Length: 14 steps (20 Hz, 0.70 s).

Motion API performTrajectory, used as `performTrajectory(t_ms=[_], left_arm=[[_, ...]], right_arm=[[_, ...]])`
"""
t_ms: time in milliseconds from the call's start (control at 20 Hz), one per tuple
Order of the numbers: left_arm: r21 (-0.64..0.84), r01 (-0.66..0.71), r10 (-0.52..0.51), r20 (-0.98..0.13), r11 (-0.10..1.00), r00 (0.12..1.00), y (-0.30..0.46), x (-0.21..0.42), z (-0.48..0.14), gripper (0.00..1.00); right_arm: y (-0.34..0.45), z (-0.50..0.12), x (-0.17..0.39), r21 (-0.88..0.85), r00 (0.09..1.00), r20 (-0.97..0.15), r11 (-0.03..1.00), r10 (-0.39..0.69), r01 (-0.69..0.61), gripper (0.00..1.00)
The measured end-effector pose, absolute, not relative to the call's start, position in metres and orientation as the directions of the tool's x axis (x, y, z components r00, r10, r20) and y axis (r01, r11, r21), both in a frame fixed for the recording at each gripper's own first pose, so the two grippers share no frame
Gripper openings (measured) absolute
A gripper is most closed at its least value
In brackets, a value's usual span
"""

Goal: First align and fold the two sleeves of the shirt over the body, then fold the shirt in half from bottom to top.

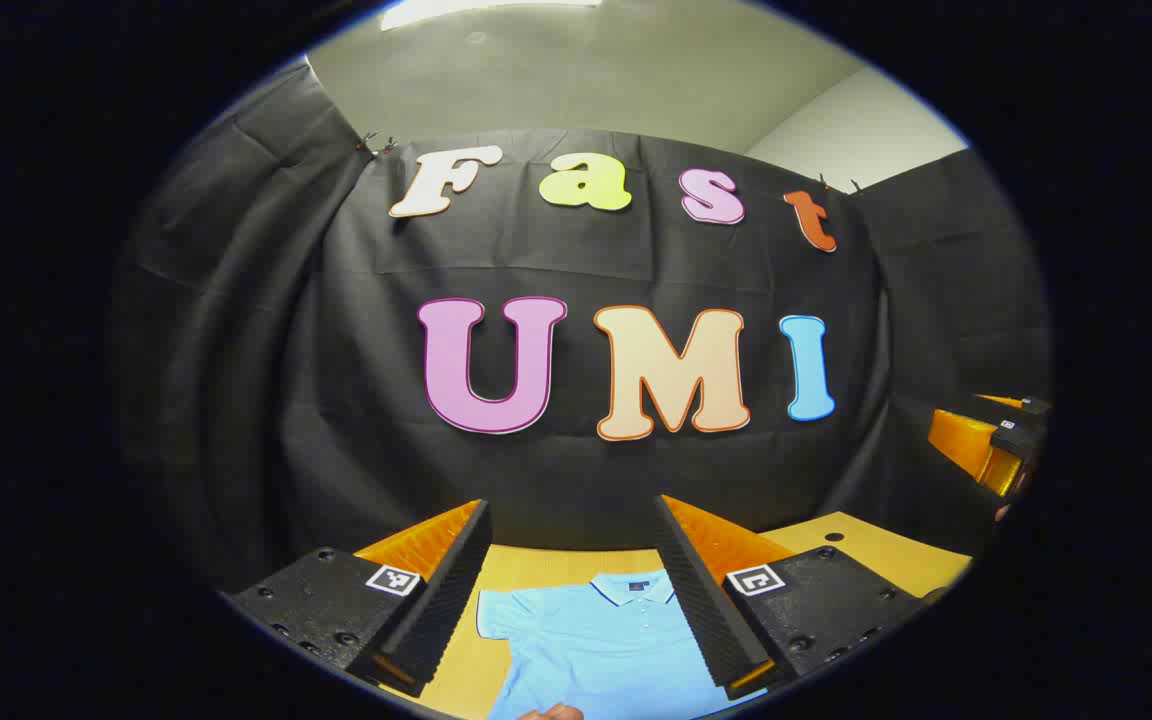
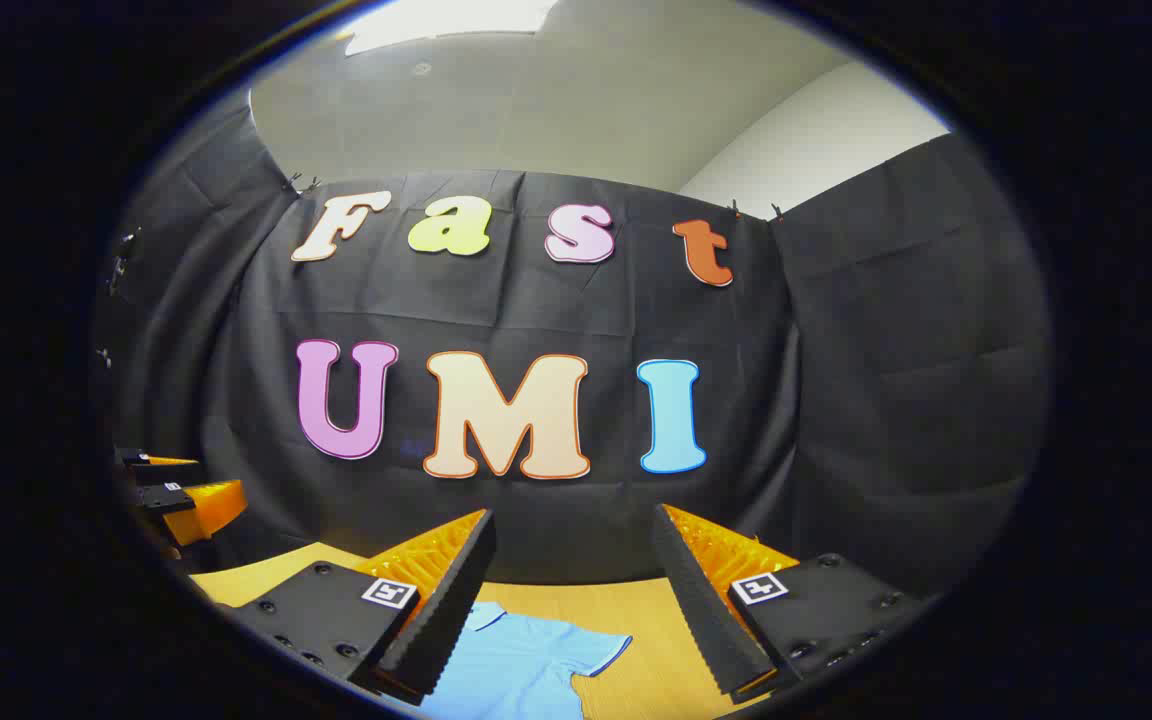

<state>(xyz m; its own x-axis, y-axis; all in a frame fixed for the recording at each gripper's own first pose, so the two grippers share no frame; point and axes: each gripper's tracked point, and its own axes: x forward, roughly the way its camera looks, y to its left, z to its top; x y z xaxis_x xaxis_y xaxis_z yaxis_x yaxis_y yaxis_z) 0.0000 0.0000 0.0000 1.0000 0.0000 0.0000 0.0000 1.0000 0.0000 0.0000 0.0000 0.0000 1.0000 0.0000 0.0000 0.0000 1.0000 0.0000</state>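
Two claws hung released above the worktop [image 1: 866, 545]; the left claw [image 1: 571, 590] had the shirt [image 1: 596, 640] flat below, between its fingers, and the right claw [image 2: 571, 600] had one sleeve [image 2: 591, 645] below, toward its left finger. I judge no sleeve was folded yet: pinch each sleeve by the cuff edge and lay it straight over the body. Black cloth walled the booth.

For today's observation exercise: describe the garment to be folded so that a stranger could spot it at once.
Start at the black cloth wall, then look down to the wooden table in front of it. Lying flat there is the shirt, collar toward the wall, sleeves spread. It is the table's one light blue thing, with a dark-trimmed collar.
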Motion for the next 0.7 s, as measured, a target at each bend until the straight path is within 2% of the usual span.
performTrajectory(t_ms=[700], left_arm=[[0.015, -0.004, 0.004, 0.004, 1.000, 1.000, 0.006, 0.007, 0.000, 0.95]], right_arm=[[0.007, -0.022, 0.018, -0.006, 0.998, -0.062, 1.000, 0.005, -0.005, 0.98]])
